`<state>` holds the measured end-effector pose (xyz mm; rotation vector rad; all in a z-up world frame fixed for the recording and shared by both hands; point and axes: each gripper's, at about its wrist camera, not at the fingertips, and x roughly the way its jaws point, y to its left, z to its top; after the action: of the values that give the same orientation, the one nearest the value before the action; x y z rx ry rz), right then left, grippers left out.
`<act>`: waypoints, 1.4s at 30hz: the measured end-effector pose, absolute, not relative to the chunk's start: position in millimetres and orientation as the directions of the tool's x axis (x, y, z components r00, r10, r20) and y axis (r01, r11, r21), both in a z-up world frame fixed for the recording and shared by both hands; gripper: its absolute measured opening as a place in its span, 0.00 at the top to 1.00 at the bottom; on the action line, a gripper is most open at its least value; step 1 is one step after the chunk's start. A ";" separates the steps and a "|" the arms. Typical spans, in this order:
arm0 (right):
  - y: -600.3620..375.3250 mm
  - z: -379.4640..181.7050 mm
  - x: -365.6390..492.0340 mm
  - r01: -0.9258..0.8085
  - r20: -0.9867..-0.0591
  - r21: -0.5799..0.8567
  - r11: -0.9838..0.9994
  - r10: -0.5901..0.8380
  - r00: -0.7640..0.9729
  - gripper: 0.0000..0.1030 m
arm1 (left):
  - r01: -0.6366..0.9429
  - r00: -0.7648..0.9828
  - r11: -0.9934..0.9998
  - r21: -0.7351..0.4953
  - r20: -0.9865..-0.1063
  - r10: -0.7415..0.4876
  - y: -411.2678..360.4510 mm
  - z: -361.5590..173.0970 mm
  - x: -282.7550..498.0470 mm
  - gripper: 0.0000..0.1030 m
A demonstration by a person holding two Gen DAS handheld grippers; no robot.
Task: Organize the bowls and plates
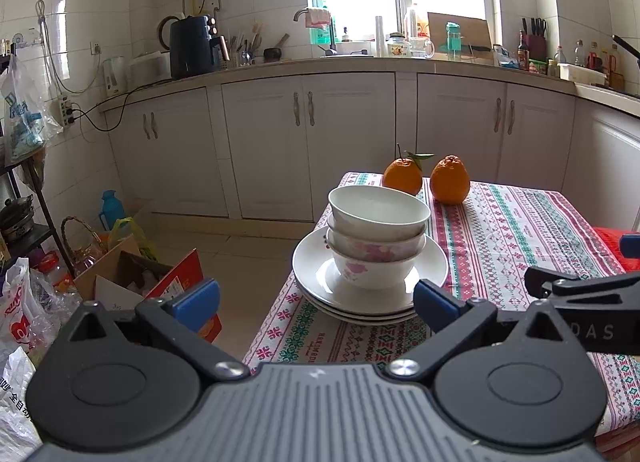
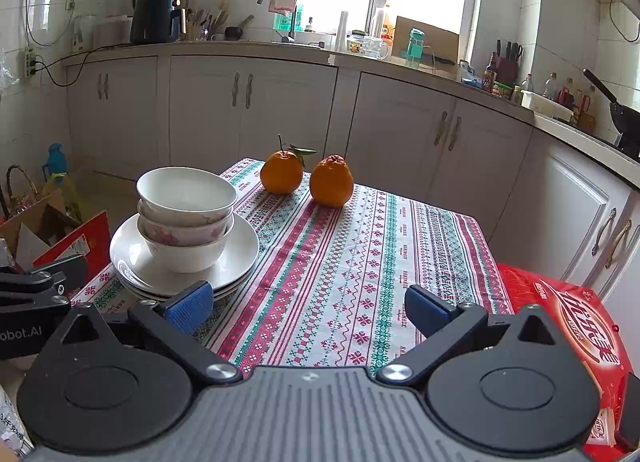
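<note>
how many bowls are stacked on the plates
3, nested on the plates at the table's left edge: plain white top bowl, floral middle bowl, floral bottom bowl. None seem hidden.

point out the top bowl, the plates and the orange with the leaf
top bowl (image 1: 378, 208), left wrist view, on its white outer wall just under the rim
plates (image 1: 308, 262), left wrist view, on the bare left rim of the uppermost plate
orange with the leaf (image 2: 281, 173), right wrist view, on the middle of its skin

Two oranges (image 2: 306, 180) sit side by side at the far end of the table (image 2: 340, 282) on a patterned tablecloth, with a red packet (image 2: 568, 326) at its right edge.
</note>
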<state>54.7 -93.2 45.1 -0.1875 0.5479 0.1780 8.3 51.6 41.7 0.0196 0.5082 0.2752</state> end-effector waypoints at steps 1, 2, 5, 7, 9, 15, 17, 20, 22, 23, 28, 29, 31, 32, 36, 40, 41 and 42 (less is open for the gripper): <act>-93.3 45.1 54.8 -0.218 -0.532 -0.128 0.968 0.118 0.839 0.00 | -0.257 0.837 0.963 0.086 -0.479 0.266 51.5 41.7 8.2 0.01; -93.4 45.0 55.1 -0.217 -0.532 -0.127 0.968 0.118 0.838 0.00 | -0.258 0.836 0.962 0.086 -0.479 0.267 51.3 41.7 8.4 0.01; -93.7 44.8 55.5 -0.217 -0.535 -0.127 0.968 0.117 0.837 0.00 | -0.261 0.833 0.961 0.088 -0.482 0.270 50.8 41.8 9.1 0.01; -93.4 44.3 55.5 -0.216 -0.535 -0.129 0.968 0.116 0.837 0.00 | -0.261 0.833 0.961 0.089 -0.482 0.271 50.2 41.8 9.2 0.01; -93.6 44.2 55.4 -0.216 -0.535 -0.129 0.968 0.115 0.837 0.00 | -0.260 0.833 0.961 0.090 -0.482 0.270 50.3 41.8 9.4 0.01; -94.0 44.1 55.9 -0.214 -0.537 -0.128 0.968 0.114 0.836 0.00 | -0.260 0.832 0.961 0.088 -0.485 0.270 49.2 41.6 9.7 0.01; -94.0 43.6 56.6 -0.214 -0.540 -0.128 0.968 0.113 0.834 0.00 | -0.260 0.831 0.962 0.088 -0.487 0.269 48.8 41.4 9.6 0.01; -93.9 43.1 56.4 -0.212 -0.540 -0.130 0.969 0.111 0.834 0.00 | -0.259 0.830 0.962 0.086 -0.489 0.267 49.1 41.2 9.8 0.01; -94.1 43.1 56.5 -0.212 -0.540 -0.130 0.969 0.111 0.835 0.00 | -0.259 0.830 0.962 0.085 -0.490 0.267 48.8 41.2 9.6 0.01; -94.0 43.2 56.6 -0.212 -0.539 -0.129 0.969 0.111 0.835 0.00 | -0.259 0.830 0.962 0.085 -0.490 0.267 49.0 41.1 9.7 0.01; -94.2 43.2 56.6 -0.213 -0.540 -0.130 0.968 0.111 0.834 0.00 | -0.259 0.829 0.962 0.084 -0.491 0.267 49.0 41.0 9.7 0.01; -94.2 43.2 56.5 -0.213 -0.540 -0.130 0.968 0.111 0.834 0.00 | -0.259 0.829 0.962 0.084 -0.492 0.266 48.9 41.1 9.5 0.01; -94.2 43.3 56.5 -0.213 -0.540 -0.130 0.968 0.111 0.834 0.00 | -0.259 0.829 0.962 0.084 -0.492 0.266 48.9 41.2 9.5 0.01; -94.1 43.2 56.5 -0.213 -0.540 -0.130 0.968 0.111 0.834 0.00 | -0.259 0.829 0.962 0.084 -0.493 0.266 48.8 41.2 9.6 0.01; -94.4 43.0 56.3 -0.212 -0.539 -0.131 0.968 0.109 0.835 0.00 | -0.259 0.829 0.962 0.083 -0.493 0.266 48.9 41.0 9.4 0.01; -94.4 43.1 56.3 -0.211 -0.540 -0.131 0.969 0.109 0.835 0.00 | -0.259 0.828 0.962 0.082 -0.494 0.265 48.8 40.7 9.2 0.01; -94.7 43.0 56.4 -0.211 -0.540 -0.131 0.969 0.109 0.835 0.00 | -0.259 0.828 0.962 0.082 -0.494 0.265 49.0 40.7 9.3 0.01; -94.6 43.2 56.3 -0.210 -0.540 -0.131 0.969 0.108 0.835 0.00 | -0.259 0.828 0.962 0.082 -0.494 0.265 48.8 40.6 9.2 0.01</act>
<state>56.3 -94.6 43.1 -0.1889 0.5588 0.1695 9.2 48.8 40.6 0.0115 0.5261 0.2785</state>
